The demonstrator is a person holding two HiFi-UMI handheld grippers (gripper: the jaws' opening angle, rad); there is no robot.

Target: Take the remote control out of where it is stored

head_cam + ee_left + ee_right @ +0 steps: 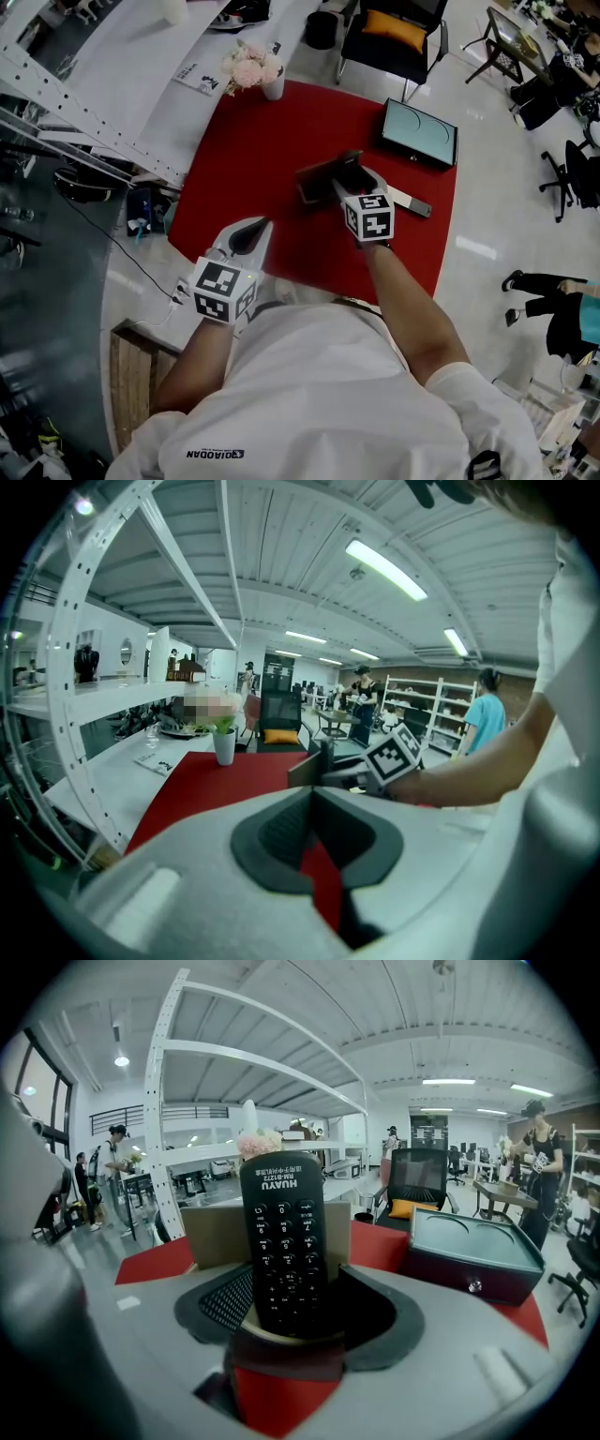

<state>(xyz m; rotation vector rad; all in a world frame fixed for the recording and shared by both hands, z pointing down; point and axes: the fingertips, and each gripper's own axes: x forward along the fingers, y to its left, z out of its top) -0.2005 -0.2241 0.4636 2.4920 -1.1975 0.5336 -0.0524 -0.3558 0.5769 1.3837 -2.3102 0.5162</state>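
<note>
A black remote control [284,1241] stands upright in a brown card holder [202,1234] on the red table [150,1255]. My right gripper [300,1290] reaches around it from the near side. Its jaws stand wide open on either side of the remote, with a gap showing at the left pad. In the head view the right gripper [349,178] is at the holder [314,181] in the middle of the table; the remote is hard to make out there. My left gripper [251,232] hovers at the table's near edge, shut and holding nothing [312,808].
A dark box with a teal lid [419,133] sits at the far right of the table [253,159]. A white vase with pink flowers [272,84] stands at the far edge. A flat oblong item [410,201] lies right of the holder. White shelving [84,112] runs along the left.
</note>
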